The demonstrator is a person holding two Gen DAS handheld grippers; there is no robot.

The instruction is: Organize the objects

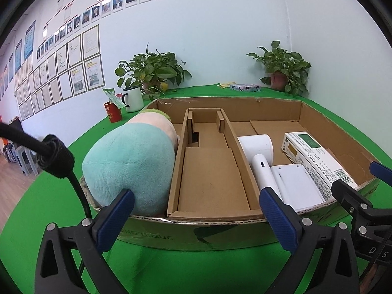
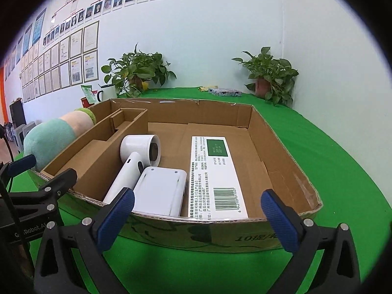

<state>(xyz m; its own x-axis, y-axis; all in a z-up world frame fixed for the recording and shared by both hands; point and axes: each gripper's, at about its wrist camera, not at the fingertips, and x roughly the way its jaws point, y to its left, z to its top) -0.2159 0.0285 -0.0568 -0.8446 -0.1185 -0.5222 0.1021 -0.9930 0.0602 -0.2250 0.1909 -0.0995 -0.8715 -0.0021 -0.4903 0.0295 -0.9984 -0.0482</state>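
A shallow cardboard box (image 1: 230, 103) (image 2: 281, 147) stands on the green table. Its left part holds a teal and pink plush toy (image 1: 132, 161) (image 2: 51, 142). A cardboard insert (image 1: 208, 171) fills the middle. The right part holds a white hair dryer (image 1: 259, 152) (image 2: 137, 156), a white flat device (image 1: 299, 186) (image 2: 161, 188) and a white medicine carton (image 1: 316, 161) (image 2: 215, 174). My left gripper (image 1: 196, 218) is open and empty just before the box's near wall. My right gripper (image 2: 197, 218) is open and empty before the same wall, further right.
Two potted plants (image 1: 152, 71) (image 1: 281, 68) stand at the table's back. A white mug (image 1: 133, 98) and a red cup (image 1: 112, 111) stand at the back left. A small patterned pack (image 1: 245, 87) lies at the back. The wall is close behind.
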